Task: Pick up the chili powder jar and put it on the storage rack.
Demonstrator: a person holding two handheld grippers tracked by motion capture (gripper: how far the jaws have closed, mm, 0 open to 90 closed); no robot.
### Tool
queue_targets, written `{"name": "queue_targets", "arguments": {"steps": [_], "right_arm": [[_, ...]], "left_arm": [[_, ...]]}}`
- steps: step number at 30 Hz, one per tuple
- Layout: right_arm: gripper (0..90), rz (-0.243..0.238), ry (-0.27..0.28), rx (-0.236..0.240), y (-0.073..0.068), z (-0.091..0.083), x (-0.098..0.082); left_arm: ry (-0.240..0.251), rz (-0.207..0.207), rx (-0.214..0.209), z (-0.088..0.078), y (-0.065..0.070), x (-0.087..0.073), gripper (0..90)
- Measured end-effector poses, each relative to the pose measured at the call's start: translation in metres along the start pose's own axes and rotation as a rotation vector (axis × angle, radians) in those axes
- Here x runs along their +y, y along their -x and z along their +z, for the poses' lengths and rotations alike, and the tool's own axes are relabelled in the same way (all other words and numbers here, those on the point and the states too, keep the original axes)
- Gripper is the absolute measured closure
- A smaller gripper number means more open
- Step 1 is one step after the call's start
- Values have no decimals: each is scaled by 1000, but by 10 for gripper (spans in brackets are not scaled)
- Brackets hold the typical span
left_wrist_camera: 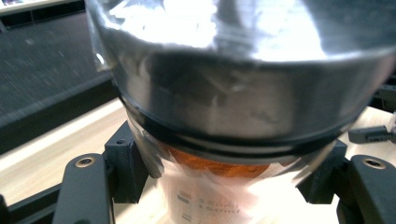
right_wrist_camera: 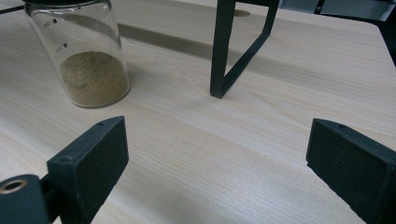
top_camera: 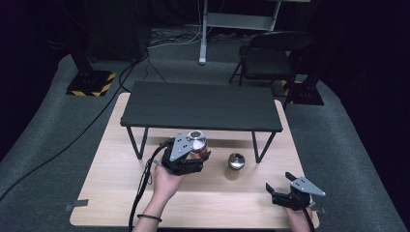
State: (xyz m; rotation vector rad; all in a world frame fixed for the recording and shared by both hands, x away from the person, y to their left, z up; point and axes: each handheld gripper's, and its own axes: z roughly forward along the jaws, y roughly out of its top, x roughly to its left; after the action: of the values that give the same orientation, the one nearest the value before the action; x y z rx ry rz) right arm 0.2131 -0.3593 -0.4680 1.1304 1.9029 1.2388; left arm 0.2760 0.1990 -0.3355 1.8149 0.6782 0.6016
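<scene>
High view: left gripper sits in the person's left hand over the middle of the light wooden desk, just in front of the low black shelf that stands on the desk. Its fingers are clenched on a glass jar with a silver lid — reddish-brown contents show below the lid. The jar appears held clear of the desk surface. A second jar with a silver lid stands upright on the desk to the right of the held one, near the shelf's right front leg and apart from both grippers. Right gripper is near the desk's front right corner, fingers spread, nothing between them.

Left gripper view: the held jar's lid looms very close and blurred. Below the lid's dark rim, orange-brown powder and printed graduation marks show through the glass. Black fingers flank the glass on both sides and press on it.

Right gripper view: the two black fingers stand wide apart over bare desk — released, touching nothing. The standing jar is at upper left, holding tan powder in its lower part, with graduation marks on the glass. The shelf's black leg rests on the desk to the right of that jar, apart from it.
</scene>
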Motion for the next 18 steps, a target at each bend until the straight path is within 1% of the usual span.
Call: {"name": "queue_targets", "arguments": {"steps": [4, 6, 7, 9, 11, 12, 14, 15, 17, 18], "right_arm": [[48, 0, 0, 1, 0, 0, 0], [48, 1, 1, 3, 0, 0, 0], [48, 1, 1, 3, 0, 0, 0], [48, 1, 1, 4, 0, 0, 0], [48, 1, 1, 4, 0, 0, 0], [48, 2, 2, 3, 0, 0, 0], [48, 2, 2, 3, 0, 0, 0], [48, 2, 2, 3, 0, 0, 0], [48, 3, 1, 3, 0, 0, 0], [48, 3, 1, 3, 0, 0, 0]], "left_arm": [[-2, 9, 15, -1, -3, 11, 320], [-5, 5, 31, 0, -6, 21, 320], [-5, 5, 31, 0, -6, 21, 320], [-5, -3, 42, 0, -10, 29, 320], [-4, -3, 46, 0, -11, 32, 320], [-3, -11, 51, 0, -14, 37, 320], [-1, -17, 52, -1, -16, 39, 320], [4, -24, 56, -1, -19, 44, 320], [3, -18, 69, -1, -20, 50, 320], [3, -18, 69, -1, -20, 50, 320]]}}
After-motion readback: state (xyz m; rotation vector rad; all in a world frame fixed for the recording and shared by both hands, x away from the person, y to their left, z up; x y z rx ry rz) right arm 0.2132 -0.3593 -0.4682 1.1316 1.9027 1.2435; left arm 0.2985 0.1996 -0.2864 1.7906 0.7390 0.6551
